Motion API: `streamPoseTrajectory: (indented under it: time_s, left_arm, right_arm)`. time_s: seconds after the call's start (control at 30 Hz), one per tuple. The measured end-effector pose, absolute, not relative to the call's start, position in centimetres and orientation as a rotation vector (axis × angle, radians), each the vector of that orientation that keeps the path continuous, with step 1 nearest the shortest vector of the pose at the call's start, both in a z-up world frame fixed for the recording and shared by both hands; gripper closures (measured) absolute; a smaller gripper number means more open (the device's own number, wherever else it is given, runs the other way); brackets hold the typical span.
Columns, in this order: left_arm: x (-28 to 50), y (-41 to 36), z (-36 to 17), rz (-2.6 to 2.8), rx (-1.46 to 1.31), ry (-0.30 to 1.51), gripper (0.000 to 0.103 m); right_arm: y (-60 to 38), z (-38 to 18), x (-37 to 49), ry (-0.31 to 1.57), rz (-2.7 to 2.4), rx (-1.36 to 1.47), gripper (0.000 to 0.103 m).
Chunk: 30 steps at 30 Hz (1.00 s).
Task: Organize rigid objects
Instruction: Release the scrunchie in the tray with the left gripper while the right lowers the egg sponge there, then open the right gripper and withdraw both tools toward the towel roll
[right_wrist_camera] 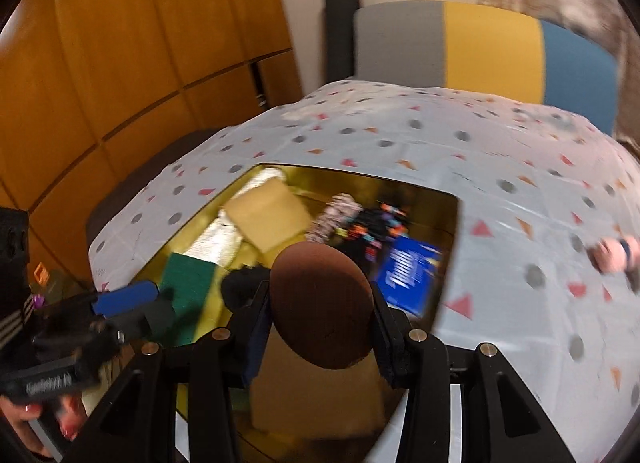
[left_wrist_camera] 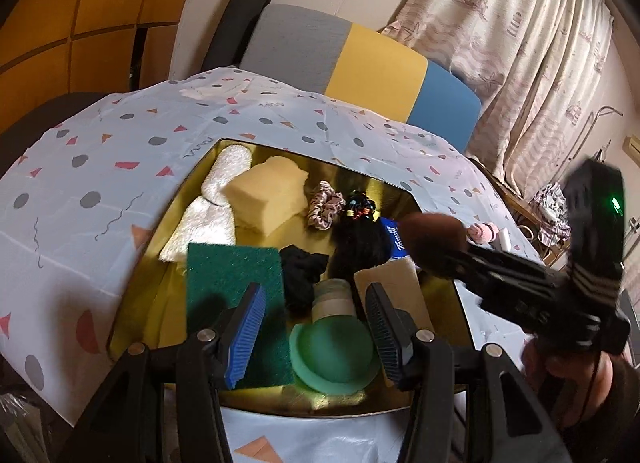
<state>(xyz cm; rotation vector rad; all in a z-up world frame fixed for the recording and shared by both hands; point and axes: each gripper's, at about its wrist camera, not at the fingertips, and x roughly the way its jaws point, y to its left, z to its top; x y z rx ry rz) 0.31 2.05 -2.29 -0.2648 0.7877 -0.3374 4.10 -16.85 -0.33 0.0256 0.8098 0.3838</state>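
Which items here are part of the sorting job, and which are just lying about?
In play:
- brown round object, clamped in the right gripper above the gold tray
- left gripper, open over the tray
- tray contents: green scouring pad, yellow sponge, green dome

Lying about:
- pink item on the patterned tablecloth
- striped cushion

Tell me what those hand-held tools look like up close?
Both are black plastic frames with silver bolts at the joints. The left tool has two ridged fingers, one with a bright blue pad, one dark. The right tool has dark fingers and, seen from the left camera, white stripes, faint lettering, a green light and a thin cable. The hand gripping the left tool has red-painted nails.
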Motion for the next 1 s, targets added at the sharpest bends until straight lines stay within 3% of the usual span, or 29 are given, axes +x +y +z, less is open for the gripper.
streamPoseTrajectory:
  time_s: [0.47,0.67,1.0]
  left_arm:
    - [0.2,5.0,-2.5,-0.288,-0.333,0.785,0.050]
    - [0.2,4.8,-2.9,-0.290,-0.336,0.797,0.050]
    - [-0.1,3.8,-3.1,-0.302,-0.323,0.813,0.050]
  right_arm:
    - [-11.1,-3.9,11.2,0.951,0.398,-0.082,0.055]
    - [-11.1,-3.9,11.4,0.945,0.365,-0.053,0.039]
    - [-11.9,-1.9,7.8,0.890,0.325,-0.119,0.033]
